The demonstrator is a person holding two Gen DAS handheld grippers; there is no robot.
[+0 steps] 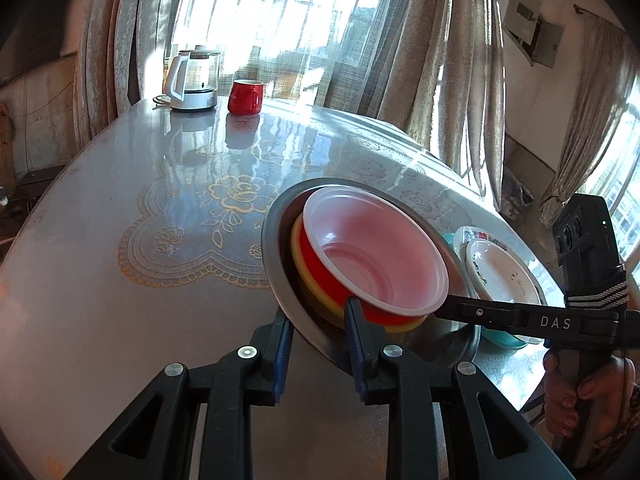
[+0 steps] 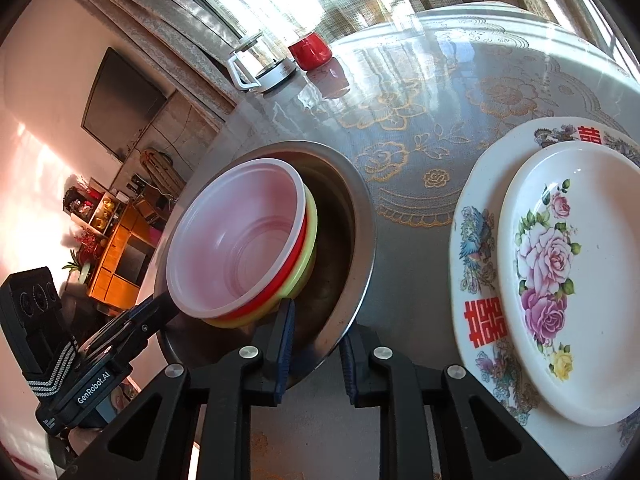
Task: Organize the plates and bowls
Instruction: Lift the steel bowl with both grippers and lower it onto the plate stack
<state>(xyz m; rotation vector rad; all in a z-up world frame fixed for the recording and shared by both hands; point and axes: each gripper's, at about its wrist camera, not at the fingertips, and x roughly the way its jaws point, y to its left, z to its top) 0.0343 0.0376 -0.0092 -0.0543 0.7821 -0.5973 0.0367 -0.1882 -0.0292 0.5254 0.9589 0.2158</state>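
A steel bowl (image 1: 276,240) holds a yellow bowl (image 1: 298,248) with a red bowl (image 1: 372,256), white inside, nested in it. My left gripper (image 1: 318,312) is shut on the steel bowl's near rim, one finger inside and one outside. My right gripper (image 1: 452,306) reaches in from the right onto the opposite rim. In the right wrist view my right gripper (image 2: 318,320) clamps the steel bowl (image 2: 352,216) at its rim, and the red bowl (image 2: 240,232) and yellow bowl (image 2: 312,224) lean inside. The left gripper (image 2: 160,308) comes in from the lower left. The stack looks tilted.
A small rose plate (image 2: 580,280) lies on a larger printed plate (image 2: 476,264) just right of the bowl. The plates (image 1: 500,268) sit over a teal bowl (image 1: 504,340). A kettle (image 1: 194,80) and red mug (image 1: 245,97) stand at the far table edge. A hand (image 1: 568,400) holds the right gripper.
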